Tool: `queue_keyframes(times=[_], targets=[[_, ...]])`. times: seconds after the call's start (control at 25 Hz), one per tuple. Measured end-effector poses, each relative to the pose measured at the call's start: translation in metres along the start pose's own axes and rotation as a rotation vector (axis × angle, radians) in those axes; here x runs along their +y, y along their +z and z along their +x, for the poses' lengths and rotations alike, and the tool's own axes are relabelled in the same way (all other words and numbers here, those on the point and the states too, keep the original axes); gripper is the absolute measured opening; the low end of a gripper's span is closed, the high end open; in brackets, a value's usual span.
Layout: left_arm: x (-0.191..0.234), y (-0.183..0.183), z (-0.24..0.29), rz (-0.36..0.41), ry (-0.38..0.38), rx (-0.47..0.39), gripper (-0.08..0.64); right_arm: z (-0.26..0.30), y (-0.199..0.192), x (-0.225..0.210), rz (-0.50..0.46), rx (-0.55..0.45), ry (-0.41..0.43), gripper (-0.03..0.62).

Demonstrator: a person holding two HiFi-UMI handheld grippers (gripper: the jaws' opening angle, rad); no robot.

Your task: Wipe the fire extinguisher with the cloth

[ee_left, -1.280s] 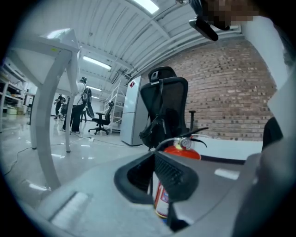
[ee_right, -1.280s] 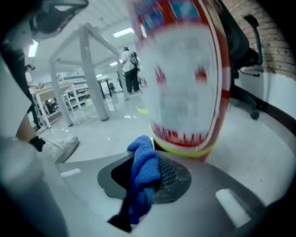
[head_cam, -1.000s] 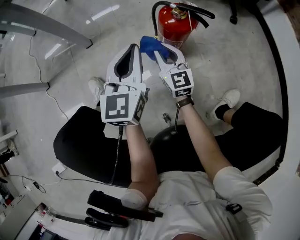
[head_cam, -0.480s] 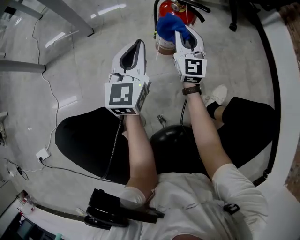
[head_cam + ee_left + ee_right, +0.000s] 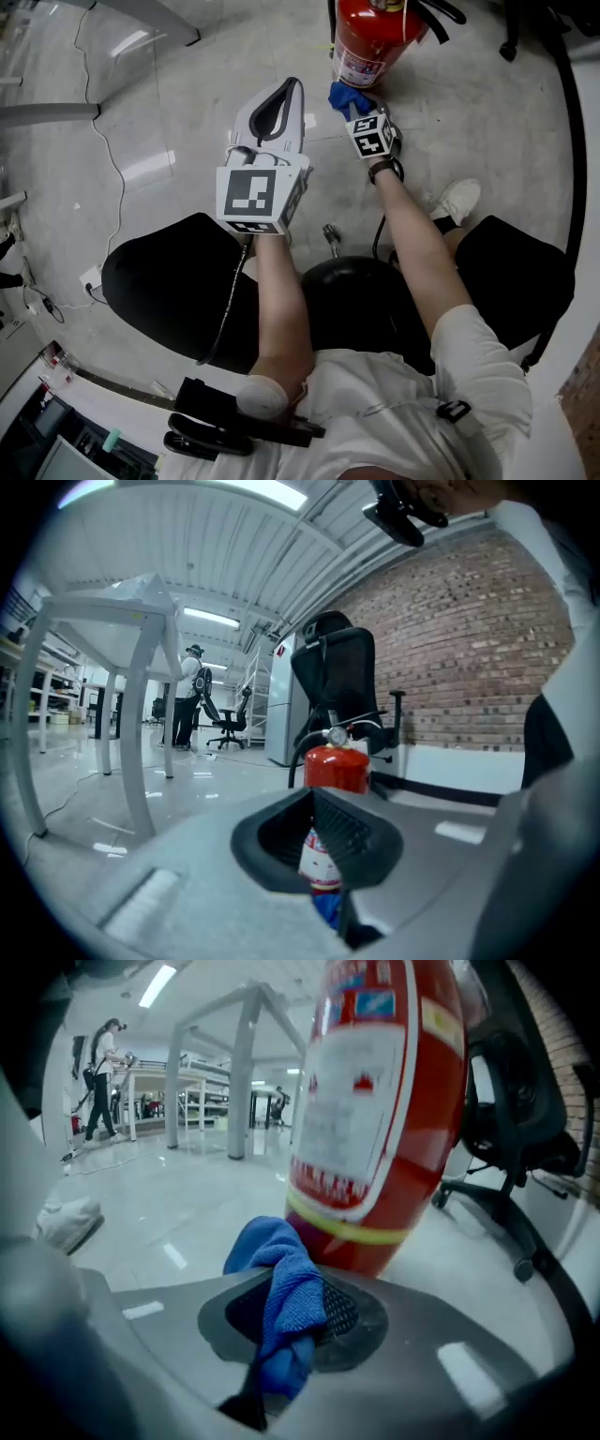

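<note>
your right gripper [image 5: 355, 105] is pinching the blue cloth [image 5: 343, 95]: its jaws are closed on a bunched fold, and the rest of the cloth spills out over the tips (the right gripper view shows this best). the cloth is right up against the lower part of the fire extinguisher [image 5: 373, 36], below the white label and beside the yellow band. i can't quite tell whether the fabric is actually touching the red cylinder.

the fire extinguisher stands upright on the glossy grey floor [image 5: 187, 112], straight ahead of you, with its black hose and handle at the top.

your left gripper [image 5: 287, 86] is raised off the floor, to the left of the right one and a little nearer to you. its jaws are pressed together at the tips with nothing between them; the extinguisher you see through its oval gap is well beyond it. it points toward the extinguisher but stays apart from it.

your white shoe [image 5: 457, 199] rests on the floor to the right of your right forearm. a black office chair [image 5: 525, 1101] stands behind the extinguisher, by a brick wall [image 5: 469, 649]. a white desk [image 5: 112, 611] stands off to the left, and a thin cable [image 5: 105, 178] trails across the floor.
</note>
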State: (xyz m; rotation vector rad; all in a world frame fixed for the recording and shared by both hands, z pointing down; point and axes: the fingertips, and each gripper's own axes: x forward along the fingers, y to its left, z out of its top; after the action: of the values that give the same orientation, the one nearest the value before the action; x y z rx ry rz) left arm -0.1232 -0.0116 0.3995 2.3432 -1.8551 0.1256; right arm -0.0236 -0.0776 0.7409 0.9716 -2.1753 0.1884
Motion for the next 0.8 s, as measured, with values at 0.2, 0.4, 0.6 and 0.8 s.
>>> queue_keyframes(times=[0.2,0.4,0.6,0.8], targets=[[0.004,-0.004,0.011,-0.015,0.043,-0.003,0.0,0.035,-0.047,-0.016,0.11,0.105,0.084,0.067],[0.002,0.003,-0.001,-0.044,0.166,-0.027,0.0,0.008,-0.02,-0.011,0.094,0.045,0.137,0.066],[-0.023,0.028,-0.021,-0.076,0.273,-0.104,0.0,-0.108,0.112,-0.012,0.038,-0.405,0.175,0.066],[-0.073,0.054,-0.031,-0.094,0.251,-0.141,0.0,-0.24,0.202,-0.065,0.006,-0.744,0.091,0.067]])
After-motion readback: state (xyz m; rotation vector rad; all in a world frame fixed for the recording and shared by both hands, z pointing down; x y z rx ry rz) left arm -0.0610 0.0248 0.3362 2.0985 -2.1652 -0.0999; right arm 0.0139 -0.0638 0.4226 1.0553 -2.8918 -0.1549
